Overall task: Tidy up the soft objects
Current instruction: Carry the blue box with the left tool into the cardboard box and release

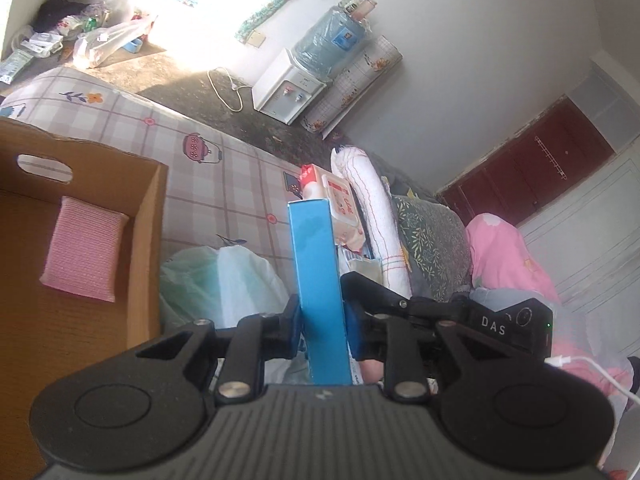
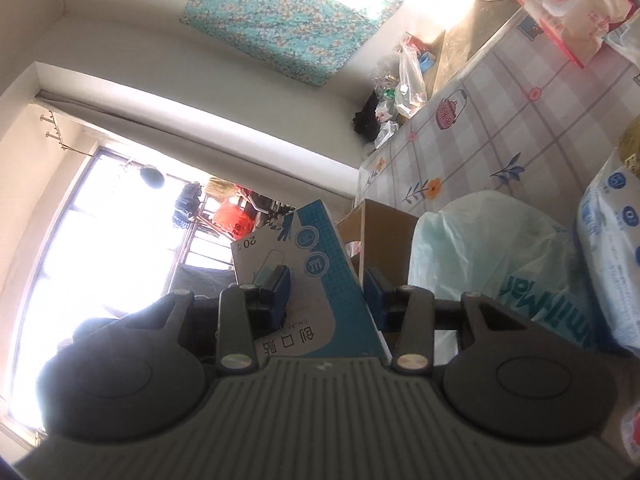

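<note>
The left tongs (image 1: 320, 326) are clamped on the narrow edge of a blue box (image 1: 316, 280), both blue pads pressed against its sides, and the box stands upright out of them toward twelve o'clock. The right tongs (image 2: 326, 294) have the same kind of box (image 2: 304, 280) between their pads: the left pad lies against its printed face, but at the right pad the picture does not settle whether there is contact, so I cannot tell if this pair grips.

In the left view, at nine o'clock of the box and just beside it, lies a pale green plastic bag (image 1: 208, 276) on the bed (image 1: 192, 176). Further toward nine o'clock stands an open cardboard box (image 1: 148, 216) with a pink sponge (image 1: 82, 248) flat on its floor. At twelve o'clock, behind the blue box, sits a pack of wet wipes (image 1: 340, 200), touching a white rolled towel (image 1: 372, 216) at one o'clock. Beyond the bed, on the floor at twelve o'clock, stands a water dispenser (image 1: 292, 88).
</note>
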{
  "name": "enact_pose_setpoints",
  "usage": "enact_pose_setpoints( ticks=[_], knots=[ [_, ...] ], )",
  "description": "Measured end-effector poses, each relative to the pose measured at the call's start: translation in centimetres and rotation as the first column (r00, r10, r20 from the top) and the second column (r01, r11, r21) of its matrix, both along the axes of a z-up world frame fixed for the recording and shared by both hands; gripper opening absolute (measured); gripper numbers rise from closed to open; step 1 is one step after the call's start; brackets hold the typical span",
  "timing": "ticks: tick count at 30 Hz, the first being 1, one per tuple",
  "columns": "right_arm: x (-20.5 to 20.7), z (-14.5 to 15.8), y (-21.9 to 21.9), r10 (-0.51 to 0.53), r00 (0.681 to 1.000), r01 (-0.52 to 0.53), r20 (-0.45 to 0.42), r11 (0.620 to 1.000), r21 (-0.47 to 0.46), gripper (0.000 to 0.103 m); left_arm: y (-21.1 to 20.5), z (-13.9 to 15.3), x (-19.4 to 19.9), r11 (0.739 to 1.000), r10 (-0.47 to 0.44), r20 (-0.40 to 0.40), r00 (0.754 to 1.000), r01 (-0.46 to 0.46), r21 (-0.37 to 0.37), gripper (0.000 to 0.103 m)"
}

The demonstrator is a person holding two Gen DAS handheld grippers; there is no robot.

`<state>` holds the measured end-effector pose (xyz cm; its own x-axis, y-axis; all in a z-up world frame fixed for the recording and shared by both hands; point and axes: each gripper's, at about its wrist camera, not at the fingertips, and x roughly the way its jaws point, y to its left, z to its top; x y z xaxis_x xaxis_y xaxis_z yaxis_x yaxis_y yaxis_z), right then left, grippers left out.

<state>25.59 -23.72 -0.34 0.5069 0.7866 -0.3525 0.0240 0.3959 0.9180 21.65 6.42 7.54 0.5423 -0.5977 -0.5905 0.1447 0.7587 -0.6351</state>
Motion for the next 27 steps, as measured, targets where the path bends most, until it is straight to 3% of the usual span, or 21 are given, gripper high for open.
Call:
enact_pose_setpoints(
  ticks=[6, 11, 17, 22, 27],
  knots=[
    [3.4, 0.5, 10.1, 0.101, 0.995, -0.101, -0.006, 0.995, 0.006, 0.041, 8.7, -0.4, 0.4, 0.992, 0.125, -0.033, 0.992, -0.125, -0.009, 0.021],
    [6.3, -0.4, 16.6, 0.135, 0.990, -0.136, -0.035, 0.990, -0.024, 0.041, 13.4, -2.2, 2.7, 0.985, 0.172, -0.089, 0.981, -0.174, -0.015, 0.022],
    [8.8, -2.2, 21.0, 0.146, 0.986, -0.154, -0.077, 0.981, -0.114, 0.041, 16.6, -5.0, 6.3, 0.986, 0.165, -0.161, 0.973, -0.163, 0.028, 0.025],
    [10.1, -3.2, 23.6, 0.159, 0.985, -0.172, -0.073, 0.960, -0.223, 0.041, 18.2, -7.1, 8.9, 0.977, 0.198, -0.192, 0.961, -0.179, 0.113, 0.033],
    [10.6, -4.3, 24.8, 0.194, 0.978, -0.206, -0.076, 0.948, -0.242, 0.040, 19.6, -10.0, 10.8, 0.961, 0.251, -0.252, 0.935, -0.209, 0.180, 0.034]
  ],
)
